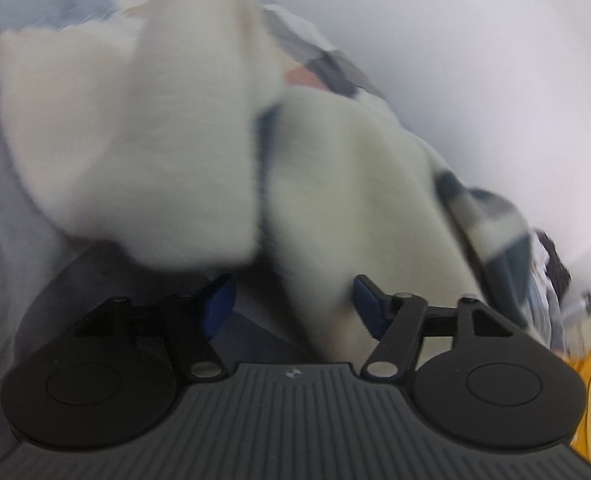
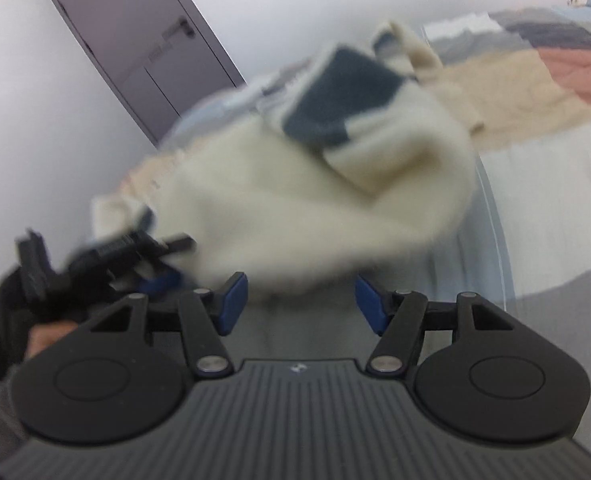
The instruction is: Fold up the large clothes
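The fluffy cream sweater [image 2: 307, 200] is in a heap on the bed [image 2: 535, 200], with its dark blue patch on top. It sits right in front of the right claw [image 2: 297, 300], very near, and stretches out to the side. The left claw [image 1: 291, 304] is close too. Both claws are spread wide and hold nothing.

Left tongs [image 1: 291, 304] and right tongs [image 2: 299, 304], both spread wide.
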Demonstrator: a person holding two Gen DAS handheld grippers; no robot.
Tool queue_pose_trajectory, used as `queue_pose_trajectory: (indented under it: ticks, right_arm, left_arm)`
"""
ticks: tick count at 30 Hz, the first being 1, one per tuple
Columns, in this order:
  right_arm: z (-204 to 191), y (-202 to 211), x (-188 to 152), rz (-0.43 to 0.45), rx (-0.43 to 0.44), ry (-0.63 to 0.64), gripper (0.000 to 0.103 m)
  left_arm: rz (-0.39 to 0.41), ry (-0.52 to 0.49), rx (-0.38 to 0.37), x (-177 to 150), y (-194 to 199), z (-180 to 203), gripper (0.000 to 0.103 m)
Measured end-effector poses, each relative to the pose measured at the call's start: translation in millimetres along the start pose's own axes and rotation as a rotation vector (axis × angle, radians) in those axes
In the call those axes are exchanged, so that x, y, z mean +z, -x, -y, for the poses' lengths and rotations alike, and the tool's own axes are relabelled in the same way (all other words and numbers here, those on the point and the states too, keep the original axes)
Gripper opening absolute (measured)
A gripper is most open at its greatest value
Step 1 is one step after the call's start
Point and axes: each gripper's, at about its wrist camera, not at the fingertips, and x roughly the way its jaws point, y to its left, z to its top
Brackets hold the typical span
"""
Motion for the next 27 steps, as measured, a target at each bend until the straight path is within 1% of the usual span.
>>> queue_pose_trajectory:
  ticks: [3,4,6,7,8,9,10,11,12,13,14,16,18,20,22,24,25,27]
  right_arm:
    - [17,-12,4,-0.009,0.012,-0.072,0.063]
    - [24,-15,7,-0.004,0.007,-0.095,0.063]
    - [37,-17,11,0.024,0.009,-0.140,0.063]
    - [43,-19,13,0.038,0.010,-0.160,0.063]
    - [47,-21,16,0.053,0.013,-0.177,0.063]
    - [52,-22,19,0.072,0.021,-0.197,0.063]
    - [57,-23,20,0.093,0.031,-0.210,0.062]
    - [58,-24,24,0.118,0.035,-0.217,0.058]
    - [59,-24,28,0.135,0.032,-0.215,0.039]
    - [57,-25,32,0.140,0.031,-0.201,0.028]
    - [55,-24,35,0.144,0.029,-0.174,0.020]
    - [50,-14,38,0.171,0.036,-0.135,0.017]
    - [45,3,37,0.197,0.074,-0.127,0.016]
    - [38,25,34,0.233,0.108,-0.104,0.015]
    - [25,46,31,0.266,0.107,-0.029,0.015]
    - [13,65,26,0.276,0.108,0.050,0.014]
    - [9,74,23,0.283,0.110,0.073,0.014]
    - [9,87,18,0.291,0.121,0.071,0.014]
  left_arm:
    - [0.015,0.018,0.005,3,-6,-2,0.057]
    - [0.019,0.015,0.004,4,-8,-1,0.051]
    - [0.025,0.005,-0.017,4,-8,0,0.033]
    - [0.023,0.001,-0.044,5,-9,1,0.019]
    - [0.033,-0.006,-0.047,5,-10,5,0.018]
    - [0.048,-0.026,-0.042,4,-7,8,0.014]
    - [0.065,-0.049,-0.038,3,-3,12,0.013]
    - [0.080,-0.066,-0.034,2,1,15,0.013]
    - [0.094,-0.071,-0.036,2,7,18,0.012]
    - [0.112,-0.070,-0.045,2,16,20,0.012]
    - [0.130,-0.068,-0.057,3,25,21,0.012]
    - [0.175,-0.071,-0.082,4,46,24,0.012]
    - [0.212,-0.089,-0.093,4,69,26,0.012]
    - [0.235,-0.087,-0.129,1,92,28,0.011]
    - [0.242,-0.100,-0.154,-4,116,33,0.011]
    - [0.239,-0.118,-0.173,-12,141,36,0.011]
    - [0.236,-0.134,-0.176,-16,152,39,0.011]
    - [0.233,-0.184,-0.172,-24,169,46,0.011]
